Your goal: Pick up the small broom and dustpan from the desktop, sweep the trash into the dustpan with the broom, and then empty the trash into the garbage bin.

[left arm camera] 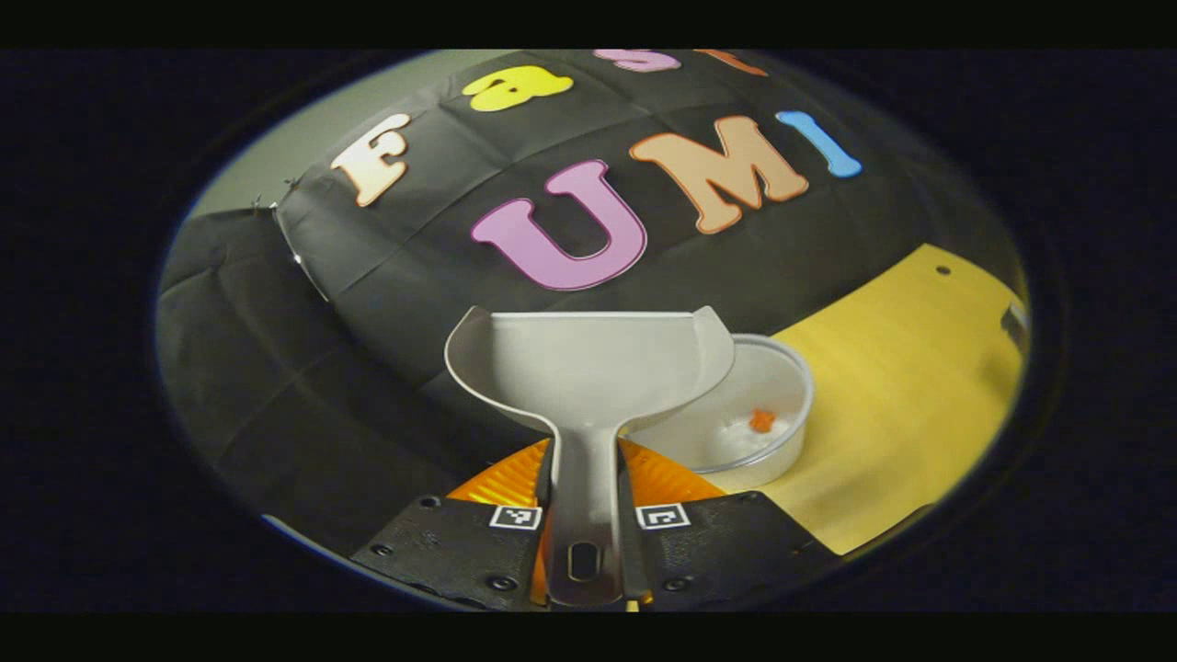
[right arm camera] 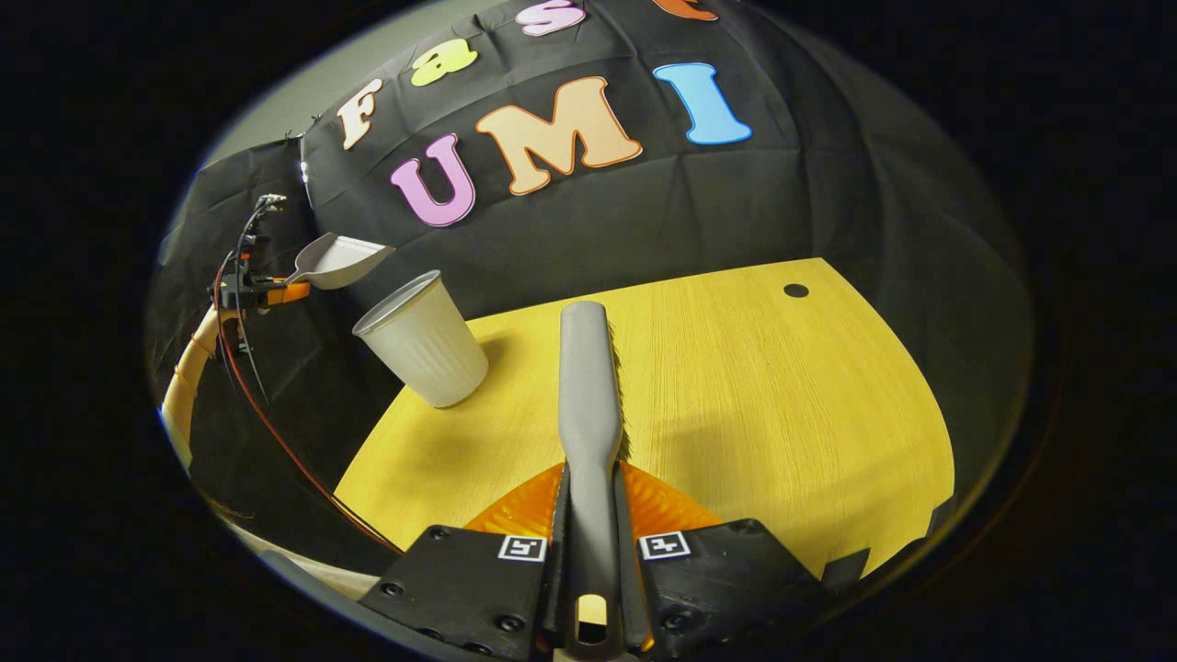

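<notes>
The left gripper (left arm camera: 585,529) is clamping the dustpan (left arm camera: 585,368) handle, holding it above the garbage bin (left arm camera: 754,414) at the surface's (left arm camera: 906,386) left edge. Trash, probably emptied already, is lying inside the bin. The right gripper (right arm camera: 590,552) is gripping the broom (right arm camera: 587,386) over the surface.

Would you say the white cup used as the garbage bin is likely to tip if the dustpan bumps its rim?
Probably yes. The cup looks thin-walled and light, holding just a few scraps. It is tall, tapering to a narrower base, so a knock from the dustpan near the rim may well topple it. On the smooth tabletop it could also slide.
</notes>
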`<state>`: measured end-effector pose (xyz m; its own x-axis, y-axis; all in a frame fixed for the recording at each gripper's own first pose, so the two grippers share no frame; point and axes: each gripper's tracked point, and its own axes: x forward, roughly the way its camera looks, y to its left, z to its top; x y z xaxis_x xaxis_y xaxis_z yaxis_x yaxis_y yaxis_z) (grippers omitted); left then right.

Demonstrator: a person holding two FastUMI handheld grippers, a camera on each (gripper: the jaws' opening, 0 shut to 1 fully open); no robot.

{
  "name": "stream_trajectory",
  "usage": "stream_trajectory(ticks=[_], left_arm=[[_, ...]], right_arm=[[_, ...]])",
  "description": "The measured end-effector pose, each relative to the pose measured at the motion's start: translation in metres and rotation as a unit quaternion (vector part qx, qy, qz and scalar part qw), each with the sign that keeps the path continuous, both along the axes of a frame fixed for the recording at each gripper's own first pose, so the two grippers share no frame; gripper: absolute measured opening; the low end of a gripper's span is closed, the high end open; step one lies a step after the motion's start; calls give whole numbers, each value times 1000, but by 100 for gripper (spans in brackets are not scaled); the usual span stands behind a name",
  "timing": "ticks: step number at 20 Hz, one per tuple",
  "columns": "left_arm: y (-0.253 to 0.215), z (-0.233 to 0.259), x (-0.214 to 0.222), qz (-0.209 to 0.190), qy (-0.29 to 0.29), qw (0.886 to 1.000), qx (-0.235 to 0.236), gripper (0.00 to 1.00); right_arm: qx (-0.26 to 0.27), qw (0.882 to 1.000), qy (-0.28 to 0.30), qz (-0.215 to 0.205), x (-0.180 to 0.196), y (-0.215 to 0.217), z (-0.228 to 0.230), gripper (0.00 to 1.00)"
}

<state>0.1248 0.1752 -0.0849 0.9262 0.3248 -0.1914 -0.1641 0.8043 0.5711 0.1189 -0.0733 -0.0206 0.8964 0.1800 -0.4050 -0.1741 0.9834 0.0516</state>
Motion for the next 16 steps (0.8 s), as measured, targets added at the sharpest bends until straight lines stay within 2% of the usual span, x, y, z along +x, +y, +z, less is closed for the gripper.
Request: stream_trajectory(ticks=[4, 9, 13, 16], left_arm=[[-70, -11, -11, -47, -31, 997, -55, 22], [-179, -50, -24, -120, -39, 984, -128, 22], [-221, -111, -31, -107, -29, 977, -184, 23], [-242, -162, -40, -104, 5, 975, -197, 23]], right_arm=[[-4, 1000, -1, 5, 1, -3, 1, 21], [-16, 1000, -2, -3, -2, -16, -3, 21], [-26, 1000, 0, -16, 4, -24, -12, 21], [-20, 999, 16, -30, 17, -26, -28, 21]])
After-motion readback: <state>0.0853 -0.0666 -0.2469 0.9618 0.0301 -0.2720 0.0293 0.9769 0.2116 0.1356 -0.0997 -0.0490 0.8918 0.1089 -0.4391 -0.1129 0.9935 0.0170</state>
